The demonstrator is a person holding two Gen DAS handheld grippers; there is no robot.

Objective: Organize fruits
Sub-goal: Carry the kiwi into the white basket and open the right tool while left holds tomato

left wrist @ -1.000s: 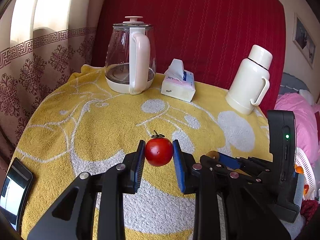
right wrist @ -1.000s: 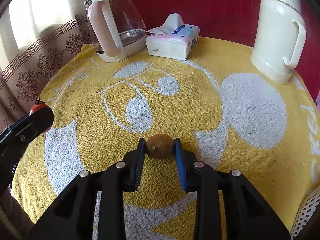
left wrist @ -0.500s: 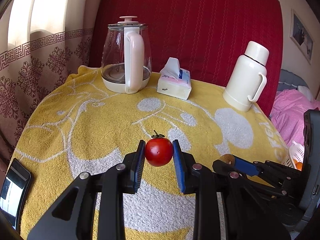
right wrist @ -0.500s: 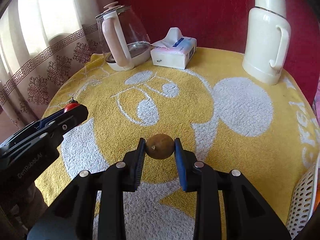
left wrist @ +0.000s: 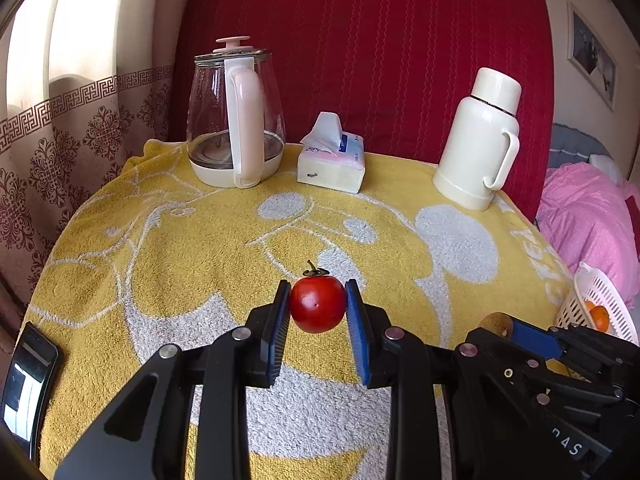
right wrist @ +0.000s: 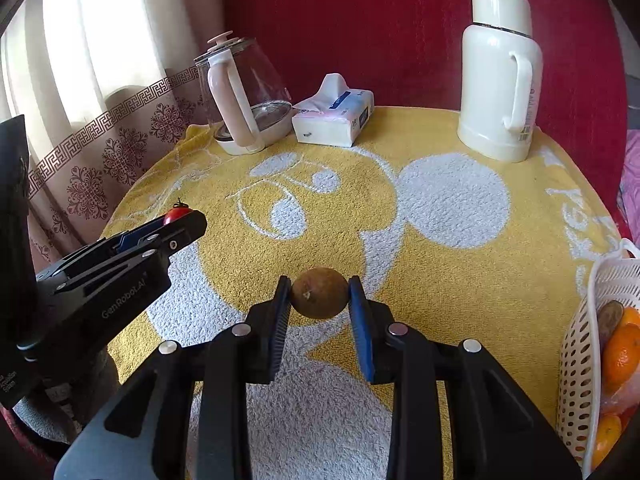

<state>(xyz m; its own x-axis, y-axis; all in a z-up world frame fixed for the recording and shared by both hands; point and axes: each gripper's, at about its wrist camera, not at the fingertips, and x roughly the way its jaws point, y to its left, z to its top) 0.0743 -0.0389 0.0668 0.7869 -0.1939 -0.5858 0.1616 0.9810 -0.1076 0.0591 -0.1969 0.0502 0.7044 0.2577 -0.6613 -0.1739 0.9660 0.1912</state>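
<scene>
Jaws clenched on fruit in both hands: the left gripper is pinching a red tomato-like fruit, stem pointing up, while the right gripper is squeezing a round brown fruit. Both fruits are hanging clear above the yellow towel covering the table, neither one touching it. The white perforated basket, already holding oranges, is sitting at the table's right edge, to the right of both pairs of jaws. The right gripper is riding nearer to that basket, with the left gripper well apart on the far side, so the brown fruit looks likelier to go in first, and the red one would have to cross the table rightward to follow. Behind, a glass kettle, a tissue pack and a cream thermos are standing along the back of the table, and a phone is lying at the left edge.
</scene>
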